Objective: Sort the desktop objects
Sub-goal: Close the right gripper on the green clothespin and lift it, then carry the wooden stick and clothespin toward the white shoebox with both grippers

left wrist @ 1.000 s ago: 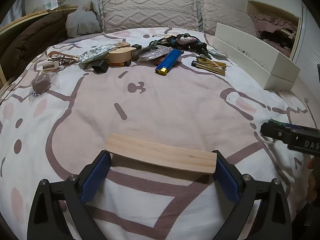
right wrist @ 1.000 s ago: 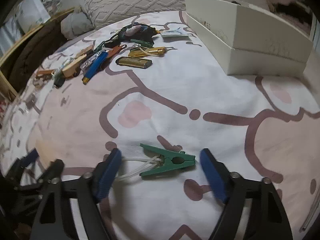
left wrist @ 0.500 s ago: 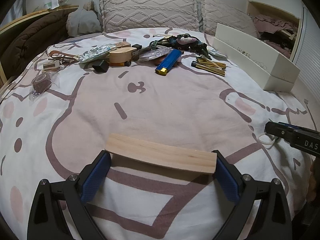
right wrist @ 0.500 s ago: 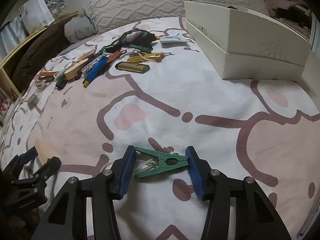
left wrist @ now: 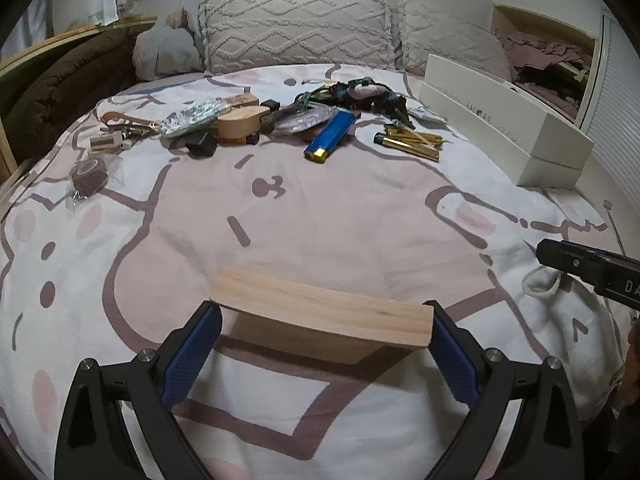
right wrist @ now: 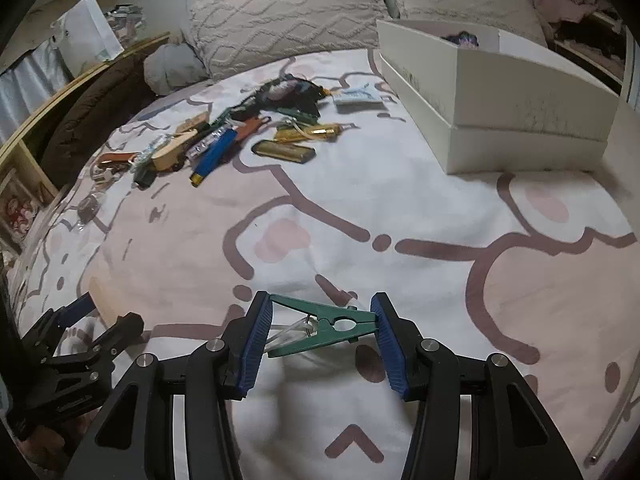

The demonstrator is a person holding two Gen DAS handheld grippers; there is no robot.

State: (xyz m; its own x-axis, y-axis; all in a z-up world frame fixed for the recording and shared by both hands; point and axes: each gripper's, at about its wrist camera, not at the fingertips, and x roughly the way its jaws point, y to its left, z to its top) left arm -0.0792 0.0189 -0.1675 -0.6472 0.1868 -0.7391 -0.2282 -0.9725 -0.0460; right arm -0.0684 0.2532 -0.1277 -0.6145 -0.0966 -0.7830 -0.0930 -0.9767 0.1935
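Two things are being held at this moment while most of the sorting is judged to be still ahead. A flat, pale wooden block, smooth-grained and rectangular, is being gripped end to end by the left gripper, whose blue ribbed fingers are being pressed against its short ends, set wide to span it. A green plastic clothes peg, with a clear loop trailing from it, is being clamped lengthwise by the right gripper, the fingers being closed partway onto its two tips just above the bed. The bed is being used as the work surface, covered in a soft white sheet with pink and brown cartoon outlines. A cluttered row is lying unsorted near the pillows: a blue lighter with a gold cap, brass-coloured lighters, a rounded wooden piece, a crinkled foil packet, a dark tangle of cords. An open white cardboard box is standing to the right, well apart from both grippers; something dark is showing inside, though what it is cannot be told.
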